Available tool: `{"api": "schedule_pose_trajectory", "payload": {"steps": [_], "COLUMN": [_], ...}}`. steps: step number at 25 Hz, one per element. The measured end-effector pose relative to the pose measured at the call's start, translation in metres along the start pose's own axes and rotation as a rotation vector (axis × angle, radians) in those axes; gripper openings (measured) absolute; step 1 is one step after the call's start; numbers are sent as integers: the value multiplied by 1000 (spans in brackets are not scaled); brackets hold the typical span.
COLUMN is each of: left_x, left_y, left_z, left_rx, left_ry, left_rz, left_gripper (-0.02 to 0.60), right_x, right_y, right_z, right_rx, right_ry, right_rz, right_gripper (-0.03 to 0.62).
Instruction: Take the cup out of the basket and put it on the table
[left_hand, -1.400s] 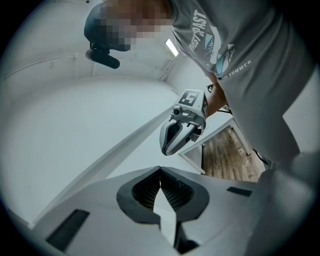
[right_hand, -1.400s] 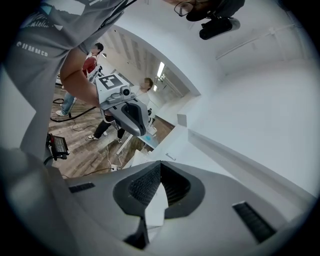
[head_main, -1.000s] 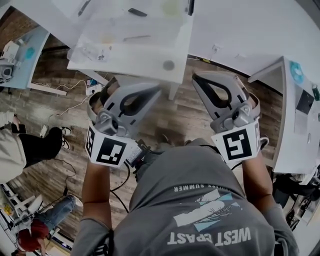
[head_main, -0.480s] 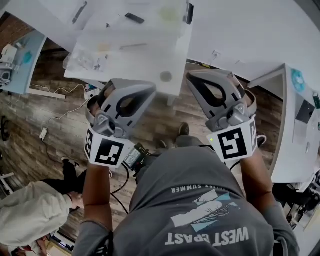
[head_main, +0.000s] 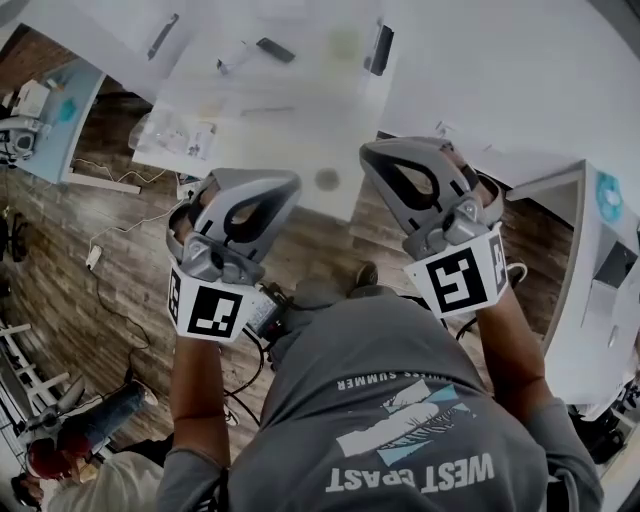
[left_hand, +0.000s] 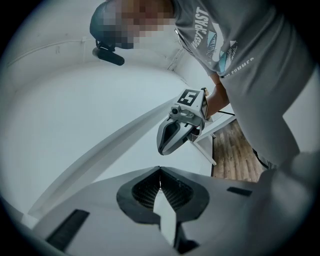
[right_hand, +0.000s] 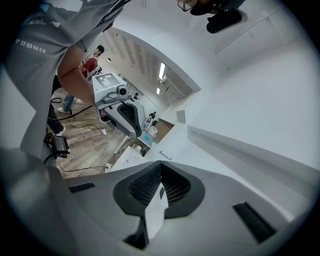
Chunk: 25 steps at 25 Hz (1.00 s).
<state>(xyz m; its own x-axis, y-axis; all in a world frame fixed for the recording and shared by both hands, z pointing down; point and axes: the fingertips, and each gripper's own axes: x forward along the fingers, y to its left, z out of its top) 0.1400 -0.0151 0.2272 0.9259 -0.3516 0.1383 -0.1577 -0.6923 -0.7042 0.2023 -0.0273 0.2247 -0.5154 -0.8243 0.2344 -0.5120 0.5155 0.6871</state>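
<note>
Cup — it cannot be picked out in any view, and neither can the basket, so its place cannot be told. In the head view the left claw (head_main: 288, 183) sits at about 10 o'clock and the right claw (head_main: 368, 153) at about 1 o'clock. Both tips show against the near edge of a white table (head_main: 290, 130) that fills the 12 o'clock part of the view. Each claw's own view shows its two jaws pressed tip to tip with nothing between them. The left claw's view has the right claw near 12 o'clock, and the right claw's view has the left claw at about 10 o'clock.

On the table lie a dark flat bar (head_main: 274, 49) at 12 o'clock, a second dark block (head_main: 379, 49) on its 3 o'clock side, clear plastic bags (head_main: 175, 133) at 10 o'clock, and a small grey disc (head_main: 327, 180) — it shows between the two claw tips. Wooden floor (head_main: 80, 250) lies at 9 o'clock.
</note>
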Motion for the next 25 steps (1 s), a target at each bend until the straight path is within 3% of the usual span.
{"api": "schedule_pose_trajectory", "payload": {"steps": [4, 16, 25], "left_x": [7, 17, 19], "left_y": [8, 84, 116], "left_z": [-16, -84, -126], "left_rx": [-11, -6, -21], "left_ry": [27, -58, -129], "left_rz": [-4, -12, -48], "left_gripper": [9, 9, 9], "right_x": [18, 109, 174], "right_y": [-7, -51, -85], "right_z": [-11, -18, -42], "right_rx": [18, 9, -28], "right_ry": [-6, 56, 196], "right_rz": [18, -34, -44], "right_gripper": [12, 12, 12]}}
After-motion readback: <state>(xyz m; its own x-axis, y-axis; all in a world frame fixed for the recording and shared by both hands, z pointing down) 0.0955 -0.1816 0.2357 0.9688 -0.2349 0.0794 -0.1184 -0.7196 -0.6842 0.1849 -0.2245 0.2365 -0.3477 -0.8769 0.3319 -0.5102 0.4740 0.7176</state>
